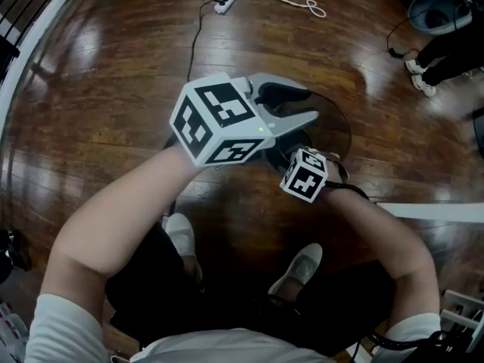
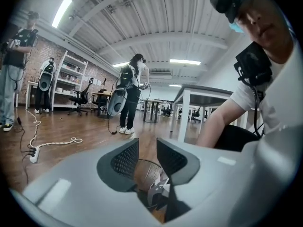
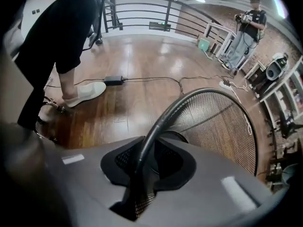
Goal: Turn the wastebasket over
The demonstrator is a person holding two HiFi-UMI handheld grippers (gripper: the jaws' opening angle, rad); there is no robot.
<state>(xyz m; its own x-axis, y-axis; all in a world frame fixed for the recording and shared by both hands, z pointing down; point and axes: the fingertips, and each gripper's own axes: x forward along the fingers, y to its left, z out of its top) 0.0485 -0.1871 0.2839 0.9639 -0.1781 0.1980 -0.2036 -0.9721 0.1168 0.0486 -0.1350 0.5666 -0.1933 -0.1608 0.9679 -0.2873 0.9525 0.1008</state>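
Black mesh wastebasket (image 3: pixel 213 126) on the wooden floor (image 3: pixel 142 70), its rim passing between the jaws of the right gripper (image 3: pixel 150 162), which are closed on it, the mesh body spreading toward 2 o'clock, while the left gripper (image 2: pixel 147 156), jaws half apart and empty, hovers above.

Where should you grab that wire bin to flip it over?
By its rim, coming from above. The wastebasket stands open end up and its mesh wall is thin, so one jaw can go inside and one outside. The right gripper is clamped on the rim just that way.
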